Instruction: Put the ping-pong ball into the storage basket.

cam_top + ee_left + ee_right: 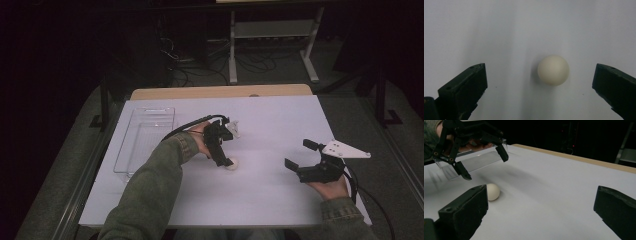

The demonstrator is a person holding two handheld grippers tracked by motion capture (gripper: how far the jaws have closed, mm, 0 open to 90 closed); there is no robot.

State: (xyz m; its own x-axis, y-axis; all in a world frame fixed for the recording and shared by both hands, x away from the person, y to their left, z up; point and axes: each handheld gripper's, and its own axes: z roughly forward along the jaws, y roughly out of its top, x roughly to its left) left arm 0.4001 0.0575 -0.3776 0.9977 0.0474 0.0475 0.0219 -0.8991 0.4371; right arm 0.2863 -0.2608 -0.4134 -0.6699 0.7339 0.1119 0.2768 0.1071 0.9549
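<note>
While it lies bare on the white table, the ball is what the left gripper hangs over.

Ball: small cream-white ball (231, 163), a little left of centre in the high view, resting on the table; in the left gripper view it sits just right of centre (553, 70); in the right gripper view it shows at lower left (492, 191).

Left gripper: (223, 142) held above the ball, pointing down at it; its jaws stand wide apart, one at each lower corner of its own view, with the ball between them and touching neither. In the right gripper view it hovers at upper left (484, 163), clear of the ball.

Right gripper: (298, 155) at the right of the high view, well apart from the ball; jaws apart, holding nothing.

Clear bin: transparent rectangular tray (142, 142) at the left of the table, beside the left forearm.

Table: white sheet (270, 190) over a wooden top, whose edge shows at the far side.
</note>
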